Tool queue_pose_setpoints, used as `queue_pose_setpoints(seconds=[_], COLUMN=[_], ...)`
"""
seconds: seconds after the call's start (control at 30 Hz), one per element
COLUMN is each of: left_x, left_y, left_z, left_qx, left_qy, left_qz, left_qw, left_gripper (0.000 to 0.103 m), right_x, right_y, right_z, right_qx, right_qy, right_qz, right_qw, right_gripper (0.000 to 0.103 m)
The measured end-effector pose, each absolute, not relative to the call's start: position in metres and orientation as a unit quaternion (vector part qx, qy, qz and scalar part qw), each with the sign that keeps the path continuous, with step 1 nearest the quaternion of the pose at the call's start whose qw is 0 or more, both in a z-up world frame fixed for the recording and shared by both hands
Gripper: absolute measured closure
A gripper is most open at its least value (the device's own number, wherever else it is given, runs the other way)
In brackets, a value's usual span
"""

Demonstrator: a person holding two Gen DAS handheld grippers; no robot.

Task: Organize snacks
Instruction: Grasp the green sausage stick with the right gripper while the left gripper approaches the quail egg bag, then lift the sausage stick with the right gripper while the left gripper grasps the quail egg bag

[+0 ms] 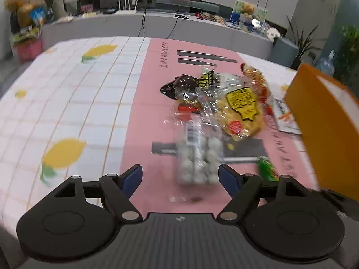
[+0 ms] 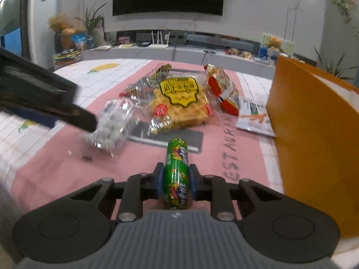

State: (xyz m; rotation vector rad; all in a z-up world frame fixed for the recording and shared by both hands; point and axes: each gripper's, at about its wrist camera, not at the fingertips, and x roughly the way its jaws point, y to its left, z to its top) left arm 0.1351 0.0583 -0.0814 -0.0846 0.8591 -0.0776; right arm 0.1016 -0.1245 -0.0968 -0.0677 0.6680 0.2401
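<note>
Green sausage-shaped snack stick [image 2: 176, 174]: glossy wrapper, yellow and red print, crimped end toward the camera. Pinched lengthwise between the blue pads [image 2: 159, 180] of the right gripper [image 2: 175, 180], jaws closed onto it, over the near part of the pink placemat [image 2: 56, 163].

Beyond the stick, on the same placemat: clear pack of pale round sweets [image 2: 112, 123], to its left. Waffle pack with yellow label [image 2: 179, 103], straight behind. Red-and-orange packet [image 2: 224, 92], behind and right. White flat packet [image 2: 253, 116], further right, just beside the orange box [image 2: 309, 134] standing upright at the right edge. Dark brown wrapper [image 1: 177, 85], seen only from the left wrist view, at the far side of the heap.

Left gripper [image 1: 180, 177]: jaws spread wide, nothing between the pads, hovering over the near end of the clear sweets pack. Picture blurred there.

Under everything: white gridded tablecloth with lemon print [image 1: 67, 103].
</note>
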Motion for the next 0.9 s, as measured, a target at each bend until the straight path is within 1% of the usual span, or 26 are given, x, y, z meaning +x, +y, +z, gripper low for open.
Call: queue_pose_setpoints(seconds=[0.2, 0.33, 0.5, 0.53, 0.73, 0.77, 0.8, 0.83, 0.87, 0.9], left_x=[0.16, 0.167, 0.173, 0.173, 0.17, 0.169, 0.167, 0.164, 0.162, 0.161], left_y=[0.054, 0.055, 0.051, 0.049, 0.022, 0.02, 0.018, 0.017, 0.015, 0.015], left_z=[-0.091, -0.094, -0.1, -0.103, -0.111, -0.112, -0.112, -0.112, -0.111, -0.111], left_qx=[-0.027, -0.061, -0.083, -0.079, 0.01, 0.016, 0.018, 0.019, 0.019, 0.019], left_qy=[0.417, 0.419, 0.449, 0.451, 0.43, 0.426, 0.42, 0.411, 0.405, 0.406], left_qz=[-0.019, -0.036, -0.068, -0.068, -0.041, -0.039, -0.043, -0.046, -0.049, -0.049], left_qw=[0.908, 0.905, 0.887, 0.886, 0.902, 0.904, 0.906, 0.91, 0.913, 0.912], left_gripper=[0.012, 0.011, 0.009, 0.007, 0.007, 0.008, 0.015, 0.029, 0.034, 0.034], right_x=[0.088, 0.09, 0.094, 0.095, 0.096, 0.097, 0.096, 0.096, 0.096, 0.096], right_y=[-0.139, -0.134, -0.131, -0.132, -0.132, -0.132, -0.132, -0.132, -0.132, -0.132], right_z=[-0.096, -0.096, -0.096, -0.096, -0.096, -0.096, -0.097, -0.097, -0.097, -0.097], right_qx=[-0.04, -0.052, -0.049, -0.046, -0.047, -0.046, -0.045, -0.044, -0.044, -0.044], right_qy=[0.338, 0.339, 0.339, 0.339, 0.337, 0.337, 0.337, 0.337, 0.337, 0.336], right_qz=[0.141, 0.139, 0.148, 0.149, 0.153, 0.153, 0.153, 0.152, 0.152, 0.151], right_qw=[0.93, 0.929, 0.928, 0.928, 0.928, 0.928, 0.928, 0.928, 0.928, 0.929], right_gripper=[0.082, 0.082, 0.082, 0.082, 0.082, 0.082, 0.082, 0.082, 0.082, 0.082])
